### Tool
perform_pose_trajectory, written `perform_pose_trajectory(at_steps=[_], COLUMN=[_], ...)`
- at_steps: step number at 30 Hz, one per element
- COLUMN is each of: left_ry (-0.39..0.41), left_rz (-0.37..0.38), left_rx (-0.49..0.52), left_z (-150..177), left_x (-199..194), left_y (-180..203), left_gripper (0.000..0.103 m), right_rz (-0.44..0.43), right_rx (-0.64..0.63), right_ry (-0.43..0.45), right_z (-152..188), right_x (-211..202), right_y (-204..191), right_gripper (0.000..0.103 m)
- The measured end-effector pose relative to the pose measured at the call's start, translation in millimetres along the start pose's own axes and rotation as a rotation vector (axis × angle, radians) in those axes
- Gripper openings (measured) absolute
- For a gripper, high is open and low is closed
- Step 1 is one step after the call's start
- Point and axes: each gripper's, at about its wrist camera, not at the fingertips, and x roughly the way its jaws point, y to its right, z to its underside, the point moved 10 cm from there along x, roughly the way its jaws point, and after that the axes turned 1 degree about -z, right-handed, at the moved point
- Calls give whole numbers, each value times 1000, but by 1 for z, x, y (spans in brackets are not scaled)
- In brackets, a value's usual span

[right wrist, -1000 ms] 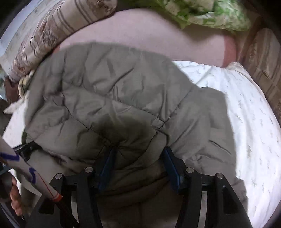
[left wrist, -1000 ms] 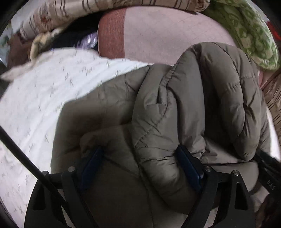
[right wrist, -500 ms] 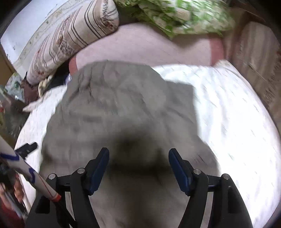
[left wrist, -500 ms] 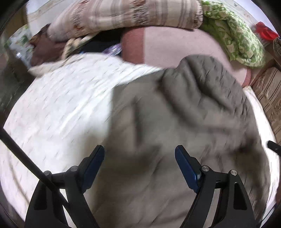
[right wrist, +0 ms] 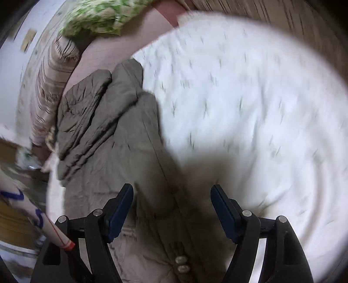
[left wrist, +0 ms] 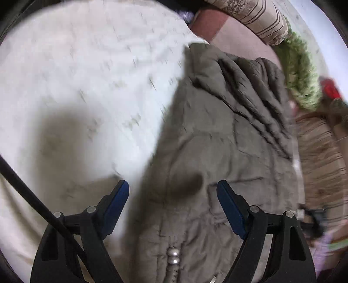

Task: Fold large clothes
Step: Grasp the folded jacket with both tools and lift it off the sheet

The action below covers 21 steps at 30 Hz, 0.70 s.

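A taupe quilted puffer jacket (left wrist: 228, 130) lies folded in a long bundle on a white patterned bedsheet (left wrist: 87, 76). My left gripper (left wrist: 171, 187) hovers open over the jacket's left edge, with nothing pinched between its blue pads. Silver snap buttons (left wrist: 173, 255) show just below it. In the right wrist view the jacket (right wrist: 104, 130) stretches away to the left. My right gripper (right wrist: 171, 189) hangs over the jacket's right edge and the sheet (right wrist: 239, 98), and its jaws are opening with nothing gripped between them. Both views are blurred by motion.
A striped bolster (left wrist: 256, 17) and a green patterned quilt (left wrist: 302, 71) lie at the far end on a pink mattress cover (left wrist: 239, 37). A brown woven surface (left wrist: 319, 152) borders the bed on the right. A white rod with blue marks (right wrist: 32, 209) crosses the lower left.
Both grippers were closed on folds of the jacket a second ago; they have let go, opened and swung apart to its two long edges. The jacket now lies flatter.
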Motion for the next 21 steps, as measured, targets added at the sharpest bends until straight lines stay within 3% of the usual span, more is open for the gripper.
perform_pose_trajectory(at_steps=[2,6,9,15,19,21], left_ry=[-49,-68,-71,-40,-39,-71], left_rz=[87,184,183,232,222,244], left_rx=[-33,-64,-55,9,10,10], left_z=[10,27,42,81,101,116], left_x=[6,-1,-10,-34,-30,-24], left_y=[1,7,11,26,21,19], left_gripper=[82,82,82,82,82,82], right_rz=[-51,-84,-99,-208,-195,-189], right_rx=[11,-23,-41,10,-22,-32], right_ry=[0,-33,-48,-53,-90,-112], right_z=[8,28,41,58,76,89], right_x=[3,3,0,-18,-22,-22], right_y=[-3,-14,-18,-14,-9,-6], right_gripper=[79,79,79,78,77,72])
